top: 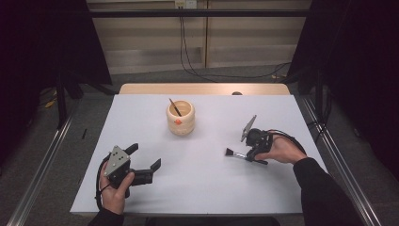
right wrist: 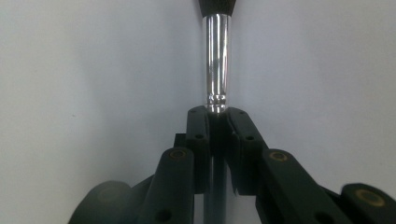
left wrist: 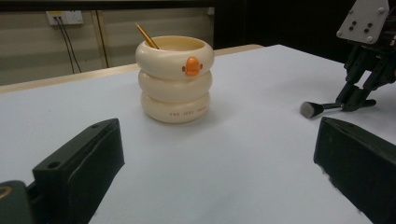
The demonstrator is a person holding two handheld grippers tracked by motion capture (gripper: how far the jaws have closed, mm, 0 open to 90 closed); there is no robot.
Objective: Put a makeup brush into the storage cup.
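Right gripper view tells us the most: our right gripper [right wrist: 218,119] has its jaws pinched nearly together on the handle of the makeup brush [right wrist: 217,60], right behind the shiny metal ferrule, with the dark bristles poking out ahead. Gripping that close to the ferrule makes sense to us, since it keeps the head from wobbling. No earlier look to compare with, so we'll only say the pads are pressing on the handle.

From the high view, the brush [top: 234,153] sits low over the white table [top: 197,188] on the right side, bristles pointing toward the middle, and we can't tell for sure whether the tip touches the surface. The cream ringed cup [top: 180,117] with the little orange duck bill stands well apart, toward the far middle, and already holds a thin stick [top: 175,107] leaning on its rim. Our guess is the brush is meant for that cup too.

Our left gripper [top: 143,163] rests near the front left, jaws spread wide with nothing between them, aimed at the cup [left wrist: 174,79], probably on standby to steady it.
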